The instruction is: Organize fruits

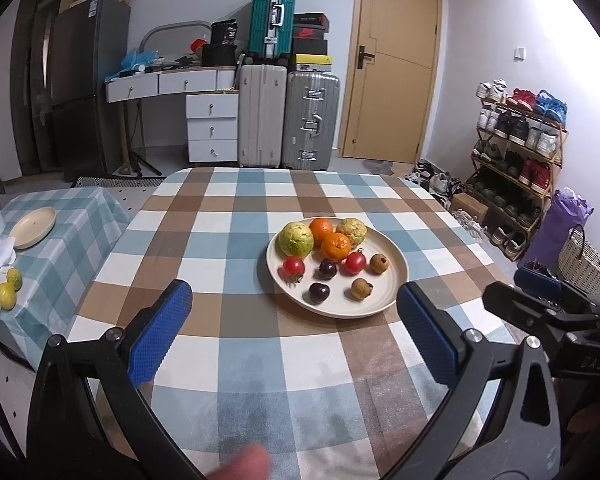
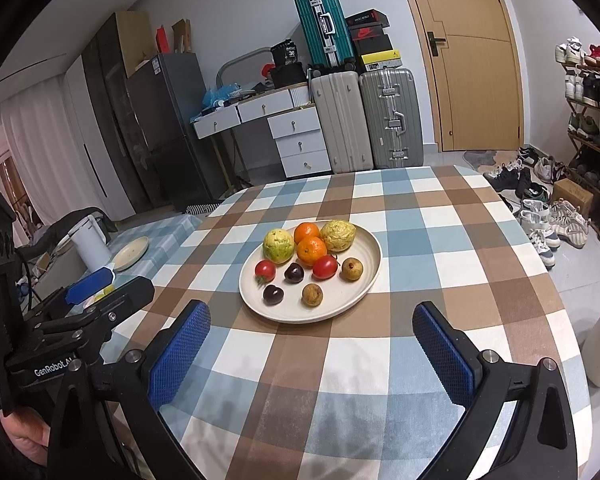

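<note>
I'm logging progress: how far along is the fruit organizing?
Ten fruits already sit paired by kind on the plate. Nothing is in hand: the left gripper and right gripper are open and empty. Two yellow-green fruits remain on the side table.

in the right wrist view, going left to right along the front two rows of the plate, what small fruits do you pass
Middle row: tomato → dark plum → second tomato → brown fruit. Front row: second dark plum → second brown fruit. All lie on the plate.
</note>
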`<state>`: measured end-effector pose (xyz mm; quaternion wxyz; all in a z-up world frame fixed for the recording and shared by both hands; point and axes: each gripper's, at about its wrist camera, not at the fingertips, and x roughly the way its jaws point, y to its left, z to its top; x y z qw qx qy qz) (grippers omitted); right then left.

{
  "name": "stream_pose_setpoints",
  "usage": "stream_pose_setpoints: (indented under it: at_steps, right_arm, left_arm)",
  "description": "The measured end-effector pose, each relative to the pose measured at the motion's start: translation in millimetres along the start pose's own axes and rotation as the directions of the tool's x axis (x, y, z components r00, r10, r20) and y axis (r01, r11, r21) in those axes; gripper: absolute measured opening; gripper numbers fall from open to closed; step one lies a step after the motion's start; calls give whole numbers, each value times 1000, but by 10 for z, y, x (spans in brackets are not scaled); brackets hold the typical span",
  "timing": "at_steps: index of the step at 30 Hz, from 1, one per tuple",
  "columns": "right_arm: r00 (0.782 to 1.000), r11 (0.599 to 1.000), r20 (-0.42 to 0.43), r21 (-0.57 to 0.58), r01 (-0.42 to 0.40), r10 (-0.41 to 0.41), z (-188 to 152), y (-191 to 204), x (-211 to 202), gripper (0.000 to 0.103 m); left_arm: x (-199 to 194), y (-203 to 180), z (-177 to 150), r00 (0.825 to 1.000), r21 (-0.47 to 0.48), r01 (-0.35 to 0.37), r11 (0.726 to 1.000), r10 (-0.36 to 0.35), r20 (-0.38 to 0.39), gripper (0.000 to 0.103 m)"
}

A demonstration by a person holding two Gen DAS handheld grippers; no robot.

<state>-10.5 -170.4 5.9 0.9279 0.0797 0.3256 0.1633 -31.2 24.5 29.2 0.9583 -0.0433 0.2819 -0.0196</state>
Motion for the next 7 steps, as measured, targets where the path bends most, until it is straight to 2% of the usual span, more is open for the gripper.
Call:
stream_pose_setpoints:
  at_steps: [3, 7]
  right_arm:
    - [1000, 1000, -1, 1, 0, 0, 2, 1, 0, 103]
    - [1000, 1000, 3, 1, 1, -1, -9, -8, -8, 103]
  left_arm:
    - [5, 12, -14, 1000, -10, 23, 1000, -23, -8, 102]
    - [3, 0, -22, 1000, -7, 3, 1000, -3, 1, 102]
